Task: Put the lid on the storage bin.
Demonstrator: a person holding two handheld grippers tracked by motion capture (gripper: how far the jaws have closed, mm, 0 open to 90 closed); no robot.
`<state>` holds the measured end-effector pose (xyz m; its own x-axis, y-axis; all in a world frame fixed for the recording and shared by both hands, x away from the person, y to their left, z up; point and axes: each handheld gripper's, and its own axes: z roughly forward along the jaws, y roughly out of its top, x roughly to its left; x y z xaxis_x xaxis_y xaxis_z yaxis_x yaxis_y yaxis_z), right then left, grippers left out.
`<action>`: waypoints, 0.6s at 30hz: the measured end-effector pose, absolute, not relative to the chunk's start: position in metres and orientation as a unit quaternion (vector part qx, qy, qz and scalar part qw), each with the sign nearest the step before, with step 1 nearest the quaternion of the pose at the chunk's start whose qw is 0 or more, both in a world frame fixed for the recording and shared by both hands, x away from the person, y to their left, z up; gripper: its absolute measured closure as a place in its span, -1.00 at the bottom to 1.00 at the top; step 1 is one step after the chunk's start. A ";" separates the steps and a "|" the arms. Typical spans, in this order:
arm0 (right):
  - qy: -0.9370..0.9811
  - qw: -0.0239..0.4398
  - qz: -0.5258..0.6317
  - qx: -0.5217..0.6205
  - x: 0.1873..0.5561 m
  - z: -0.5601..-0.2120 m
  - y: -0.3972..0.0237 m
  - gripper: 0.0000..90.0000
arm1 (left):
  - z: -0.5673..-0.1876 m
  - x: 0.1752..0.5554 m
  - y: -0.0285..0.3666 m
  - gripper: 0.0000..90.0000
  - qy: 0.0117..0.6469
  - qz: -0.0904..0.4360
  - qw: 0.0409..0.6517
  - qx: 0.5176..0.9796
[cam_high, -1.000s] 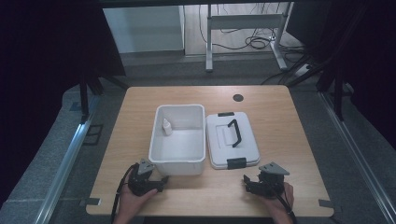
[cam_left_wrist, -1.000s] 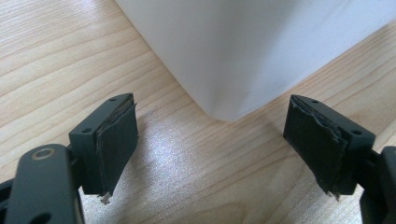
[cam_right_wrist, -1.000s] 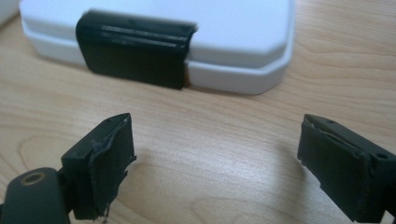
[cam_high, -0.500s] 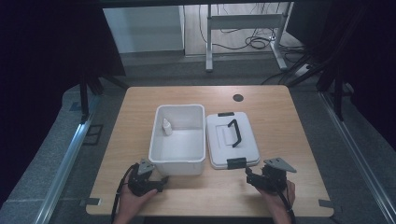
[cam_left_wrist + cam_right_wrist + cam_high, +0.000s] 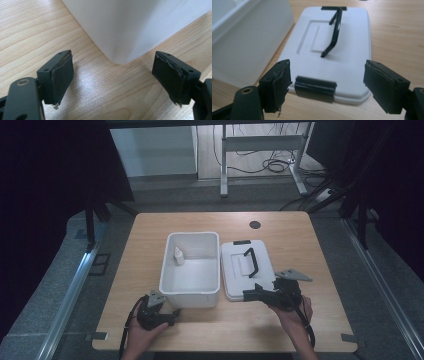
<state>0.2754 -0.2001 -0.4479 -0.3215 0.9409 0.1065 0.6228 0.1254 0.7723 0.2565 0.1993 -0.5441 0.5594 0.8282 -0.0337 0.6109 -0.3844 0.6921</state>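
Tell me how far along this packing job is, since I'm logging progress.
Done, apparently: a small white bottle already stands inside the open white bin. In hand: the right gripper, jaws open, faces the near black latch of the lid lying beside the bin. The left gripper waits open at the bin's near corner. Probably left: lifting the lid onto the bin and latching it.
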 end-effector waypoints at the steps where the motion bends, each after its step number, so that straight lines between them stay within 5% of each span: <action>1: 0.722 0.209 0.378 0.540 0.281 -0.441 -0.198 -0.48 | -0.544 0.256 0.199 -0.61 0.441 0.161 0.337 0.816; 18: 0.731 0.173 0.364 0.550 0.328 -0.419 -0.195 -0.37 | -0.544 0.256 0.199 -0.61 0.441 0.162 0.337 0.816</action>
<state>0.3281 -0.1946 -0.4190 -0.3354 0.9305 0.1475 0.6782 0.1298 0.7233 0.2561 0.1992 -0.5441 0.5593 0.8283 -0.0326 0.6103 -0.3848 0.6925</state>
